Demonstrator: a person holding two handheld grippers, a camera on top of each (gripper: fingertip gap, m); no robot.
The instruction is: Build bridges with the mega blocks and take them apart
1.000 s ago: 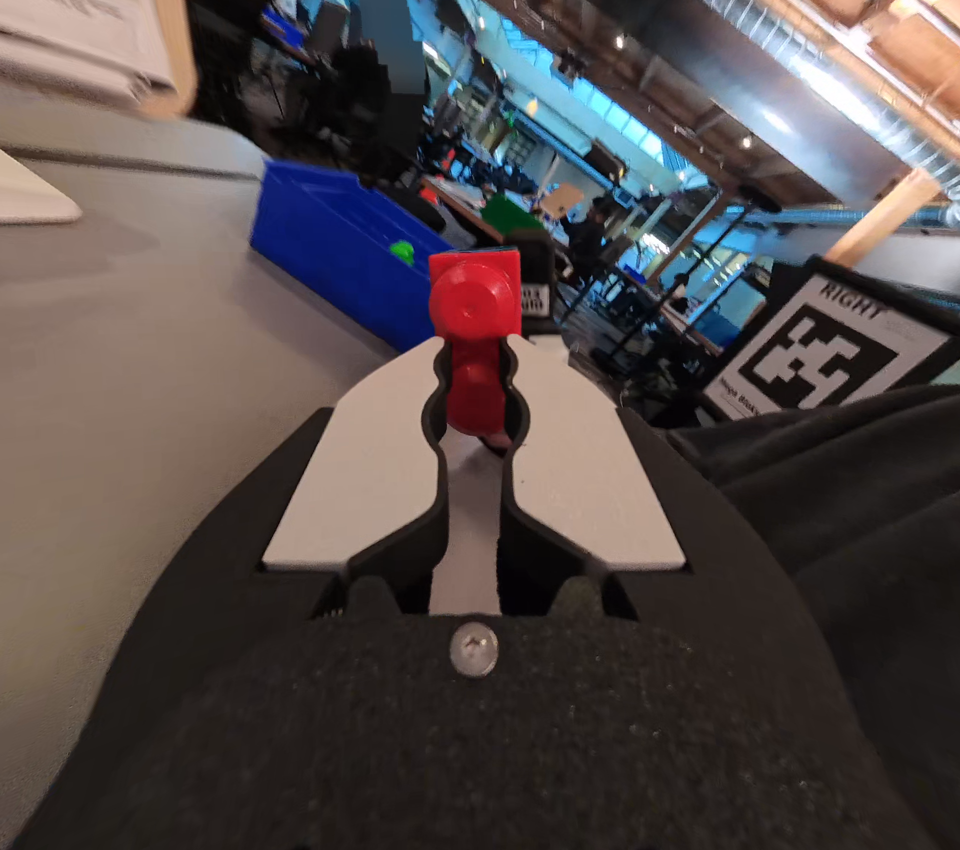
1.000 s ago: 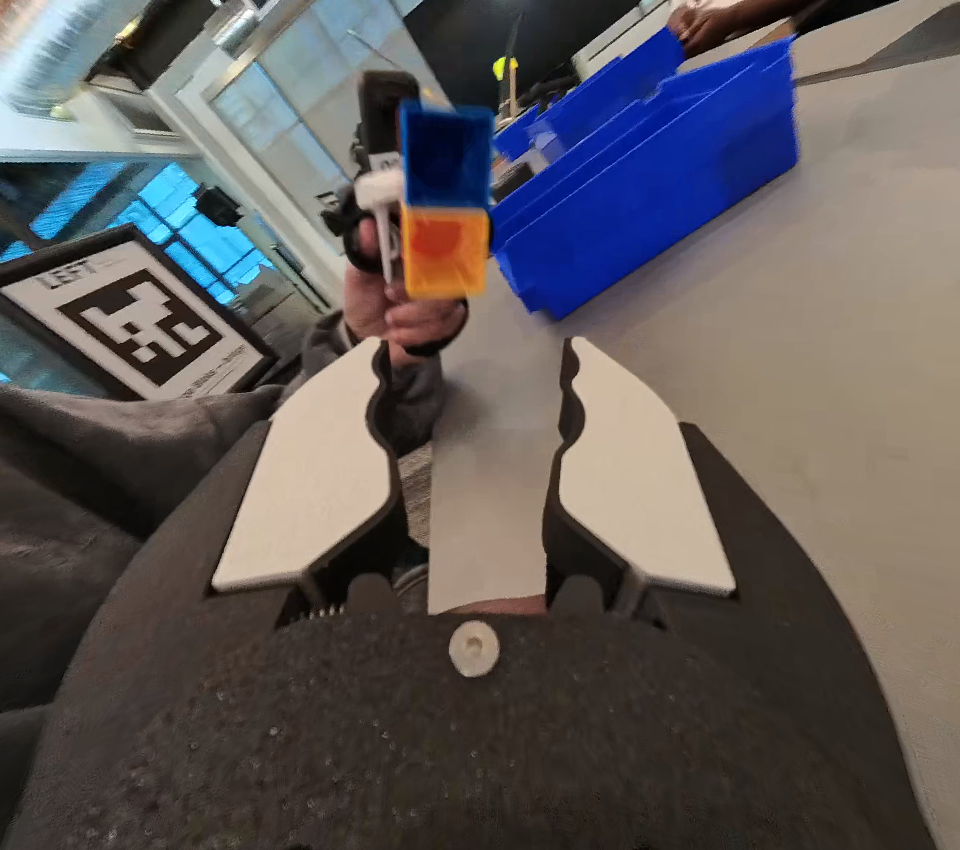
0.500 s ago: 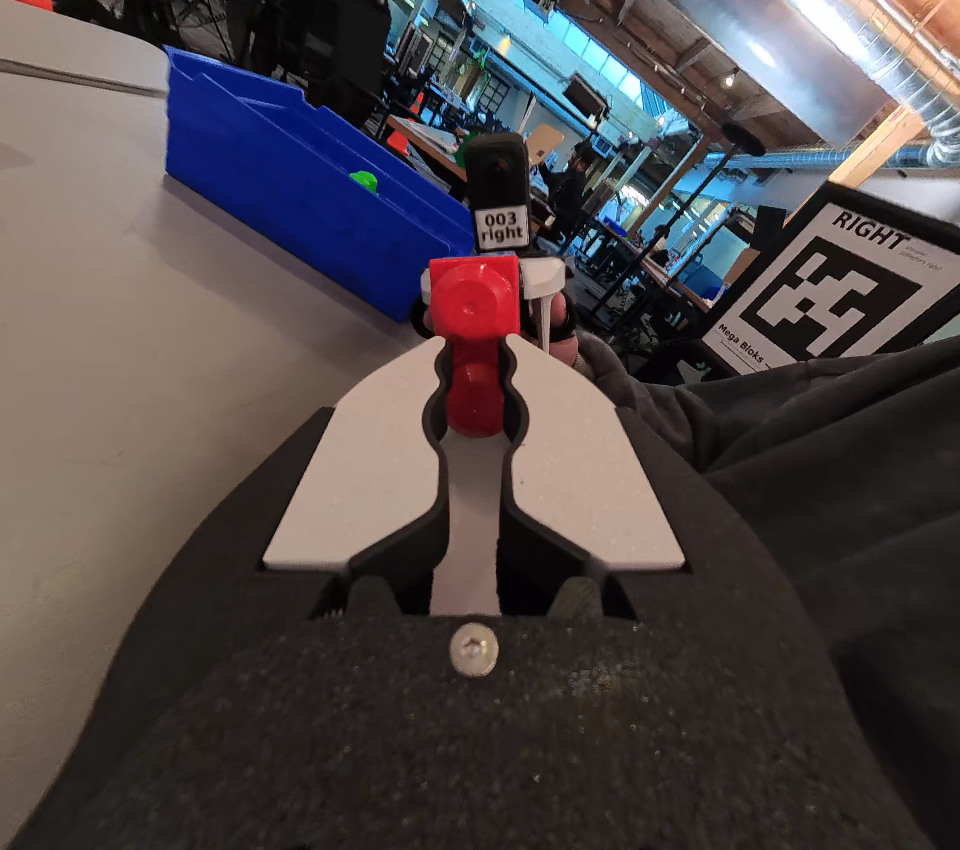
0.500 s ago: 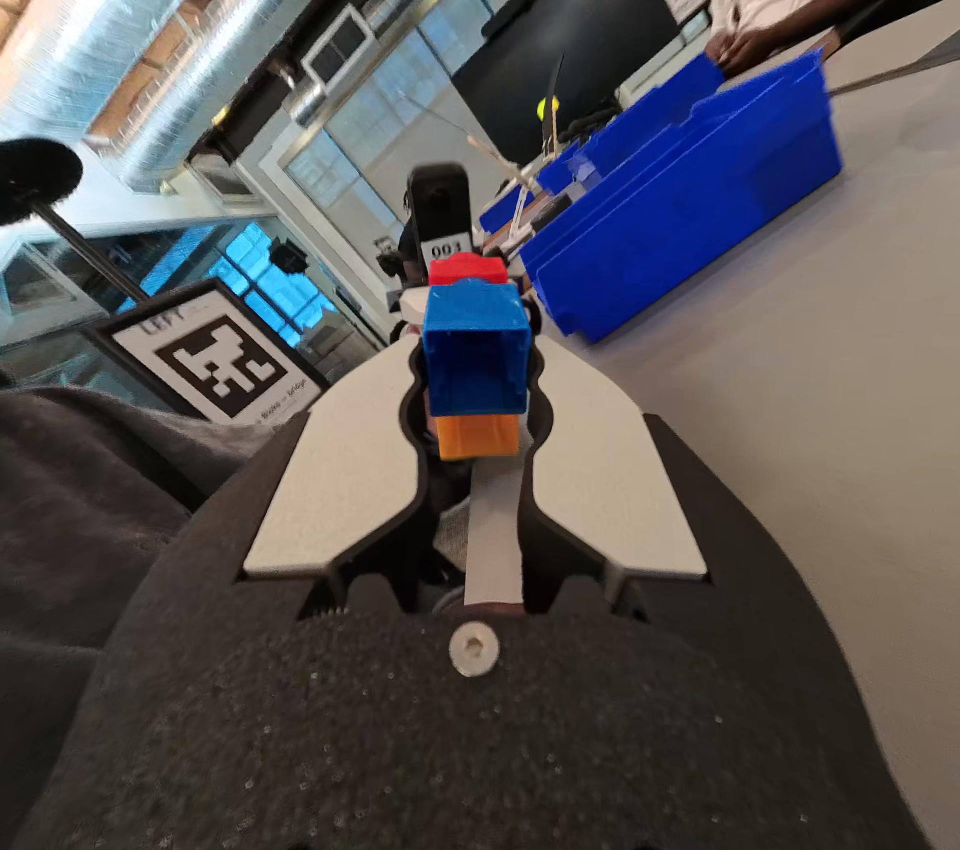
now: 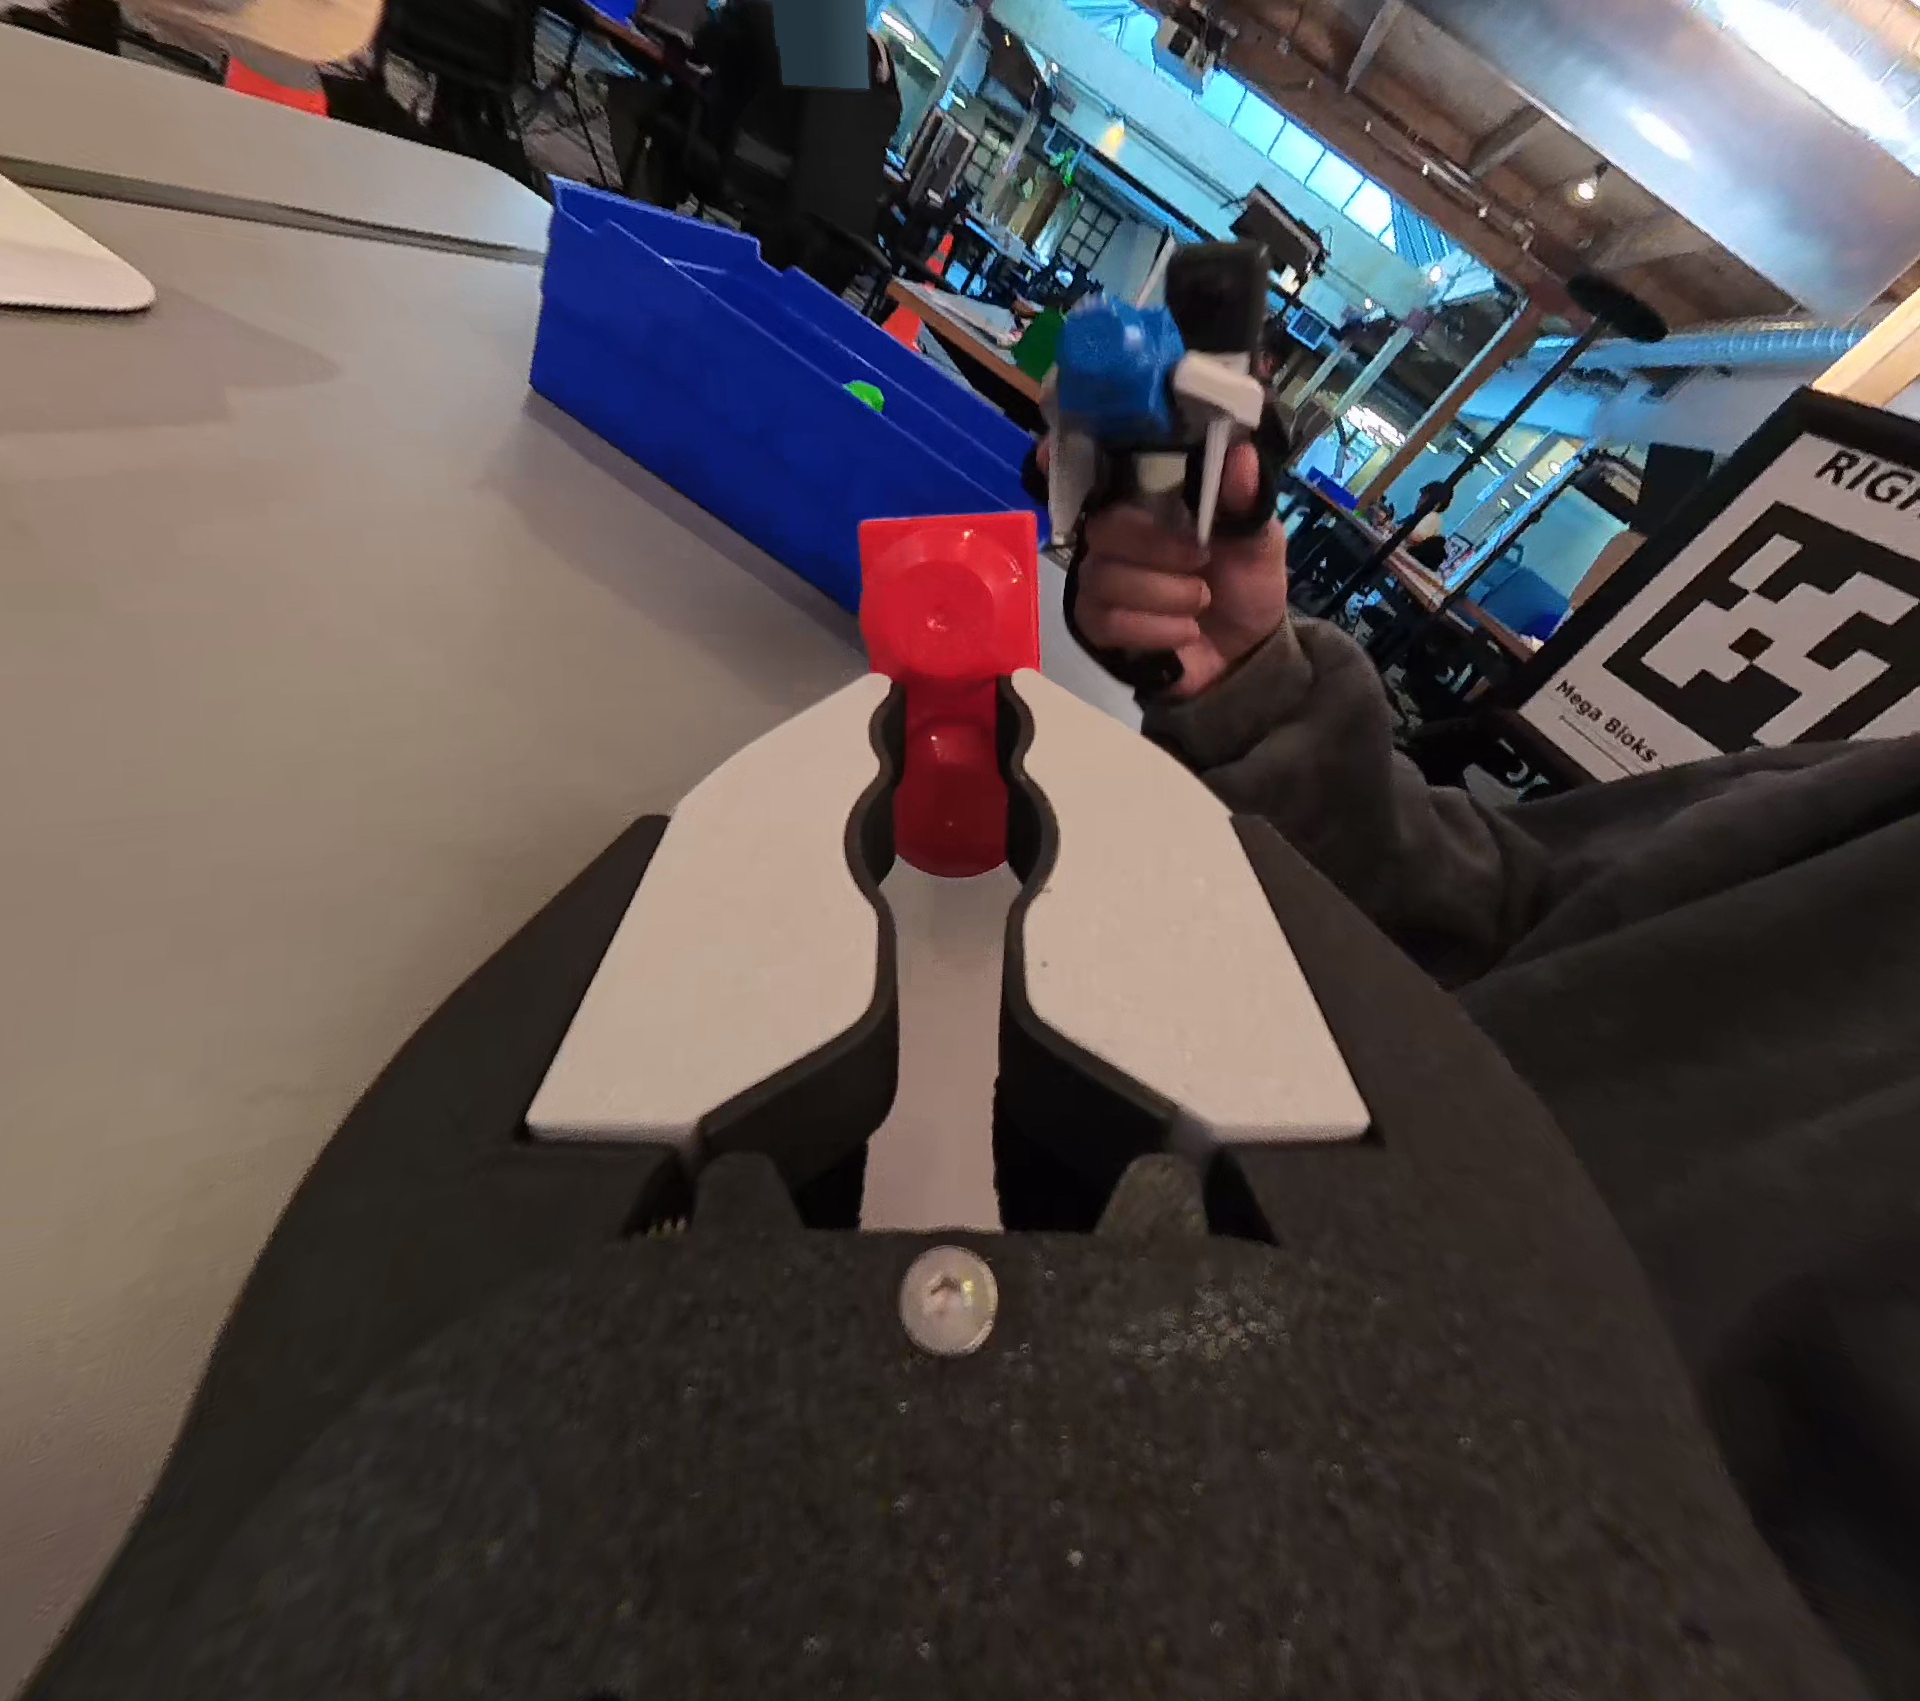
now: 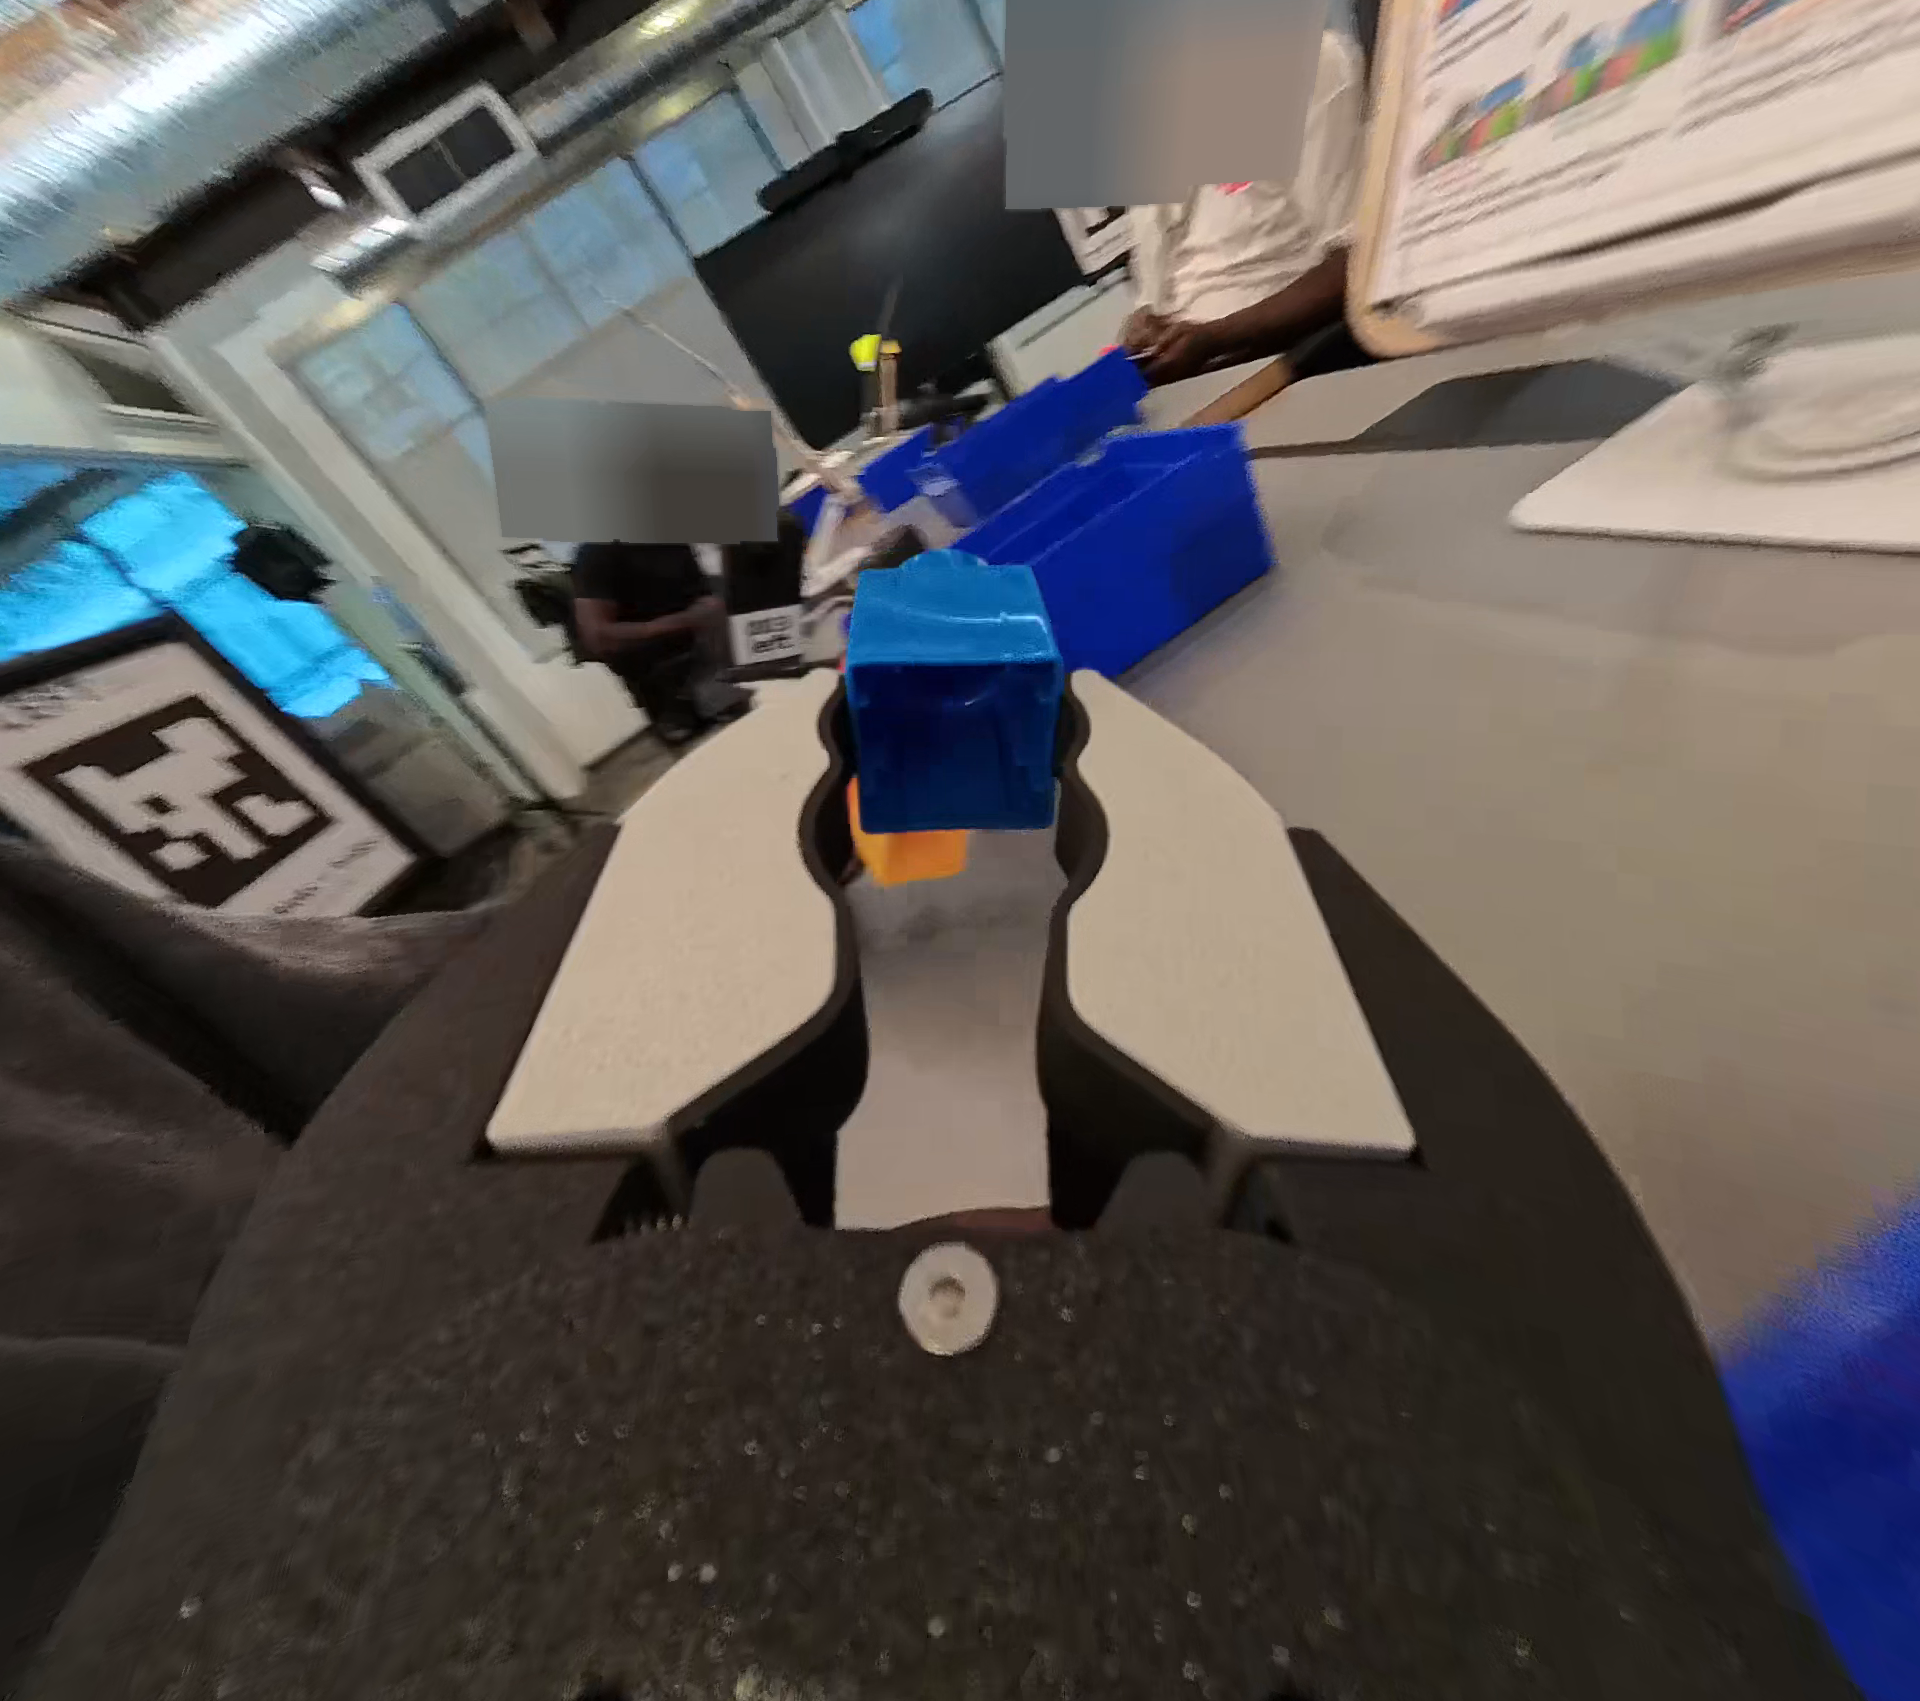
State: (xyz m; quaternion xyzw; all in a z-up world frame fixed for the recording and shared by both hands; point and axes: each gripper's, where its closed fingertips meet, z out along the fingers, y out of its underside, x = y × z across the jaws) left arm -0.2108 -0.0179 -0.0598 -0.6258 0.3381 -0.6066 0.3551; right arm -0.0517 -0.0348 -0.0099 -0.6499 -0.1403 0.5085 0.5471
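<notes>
Currently both tongs are loaded and held up off the table [image 5: 312, 664]. Left tongs [image 5: 948, 716] clenched on a red block [image 5: 948, 612], studs toward the camera. Right tongs [image 6: 951, 737] clenched on a blue block [image 6: 951, 716] with an orange block [image 6: 912, 853] just below it; can't tell if the two are joined. Blue bin [image 5: 748, 404] sits beyond on the table. Looks like the take-apart step, pieces split between hands. Next move likely needs each piece carried over the bin, then tongs released.
</notes>
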